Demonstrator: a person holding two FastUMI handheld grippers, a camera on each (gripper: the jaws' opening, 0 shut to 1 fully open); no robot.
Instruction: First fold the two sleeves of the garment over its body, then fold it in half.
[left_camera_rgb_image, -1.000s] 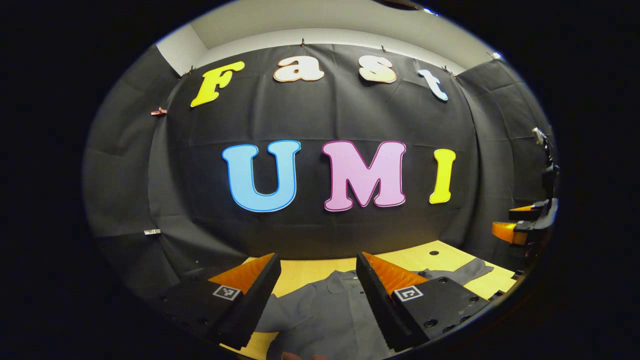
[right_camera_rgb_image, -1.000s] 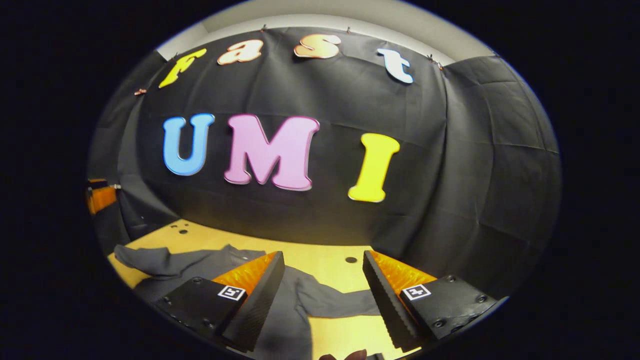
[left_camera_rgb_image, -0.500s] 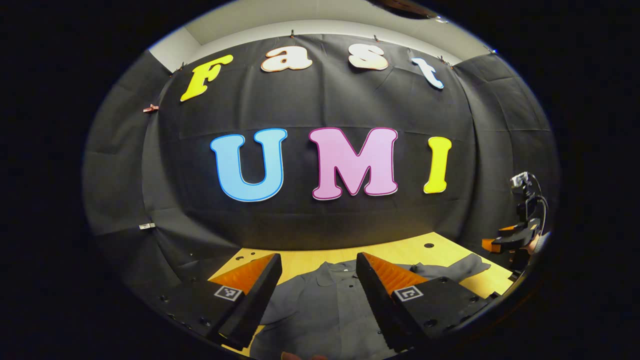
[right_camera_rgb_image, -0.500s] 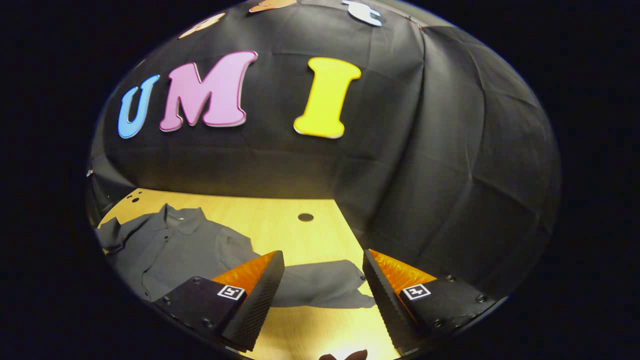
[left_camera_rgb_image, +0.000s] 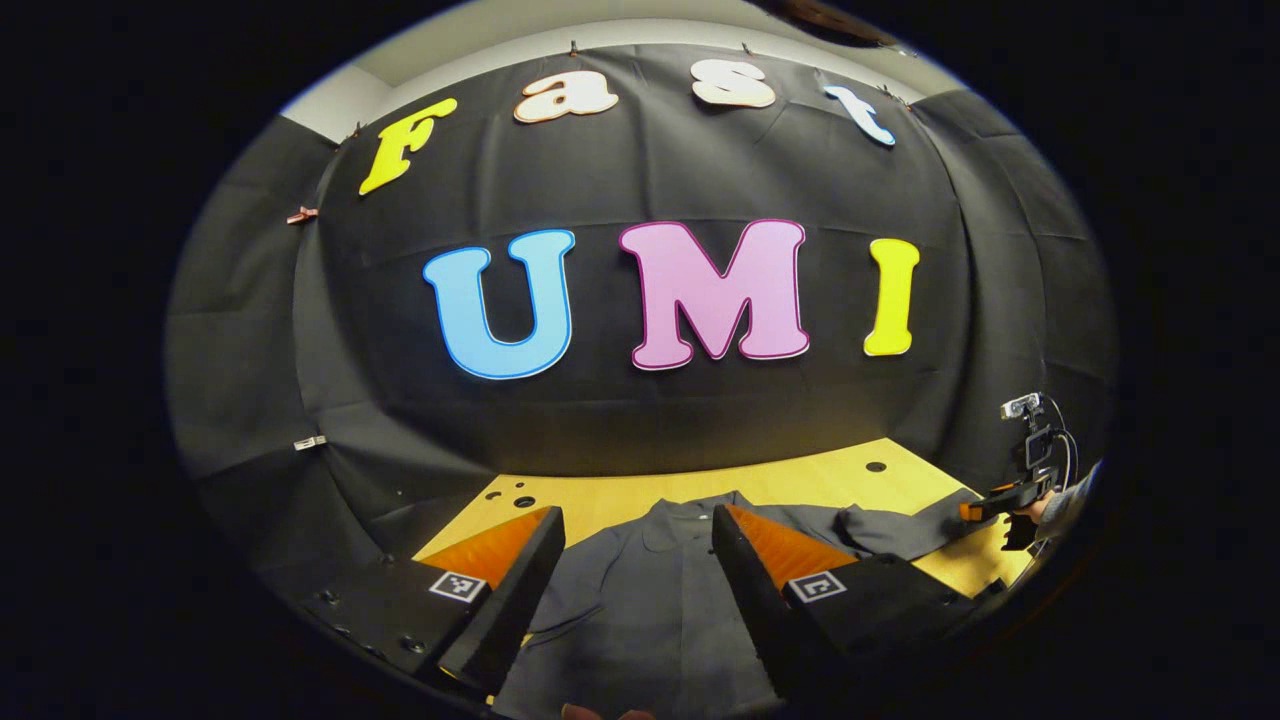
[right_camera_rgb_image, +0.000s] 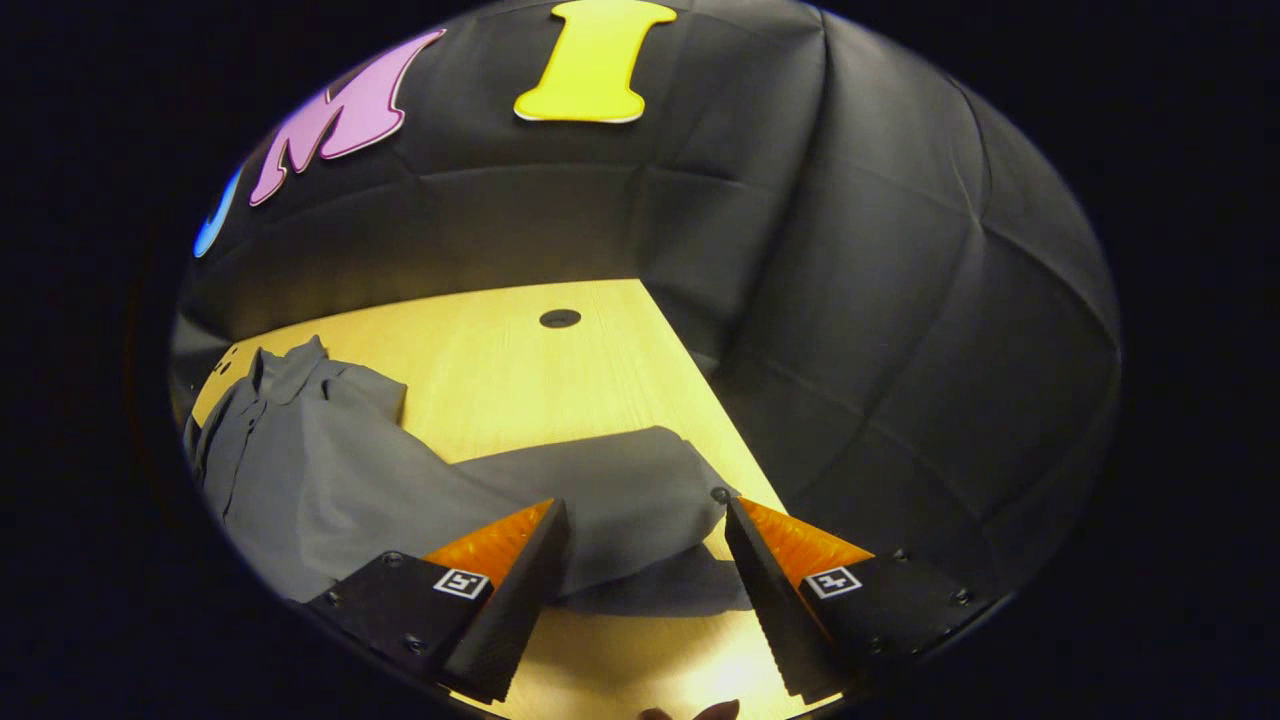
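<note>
Left tool (left_camera_rgb_image: 638, 560): seen at the bottom of the left gripper view, fingers spread wide, nothing held between them; it is held above the near part of the garment, with the collar beyond the gap.
Garment (left_camera_rgb_image: 640, 620): a grey buttoned shirt laid flat on the table, front side up; in the left gripper view its long axis runs from the near edge away toward the booth wall, collar (left_camera_rgb_image: 672, 522) at the far end.
Table (left_camera_rgb_image: 800, 485): pale wood with small round holes, seen bare beyond and to the right of the shirt.
Right sleeve (left_camera_rgb_image: 900, 530): stretched out sideways from the shirt body to the right in the left gripper view, lying flat on the wood, not yet folded over the body.
Right tool (left_camera_rgb_image: 985, 508): seen small at the far right edge of the left gripper view, near the end of that sleeve; contact with the cloth cannot be told there, the edge being dim and distorted.
Right tool, own view (right_camera_rgb_image: 645, 555): fingers wide apart, nothing pinched; the sleeve end (right_camera_rgb_image: 640, 500) lies just beyond the gap, apparently untouched, a shadow beneath its near edge.
Shirt body in the right gripper view (right_camera_rgb_image: 300, 460): lies to the left, collar pointing toward the far left.
</note>
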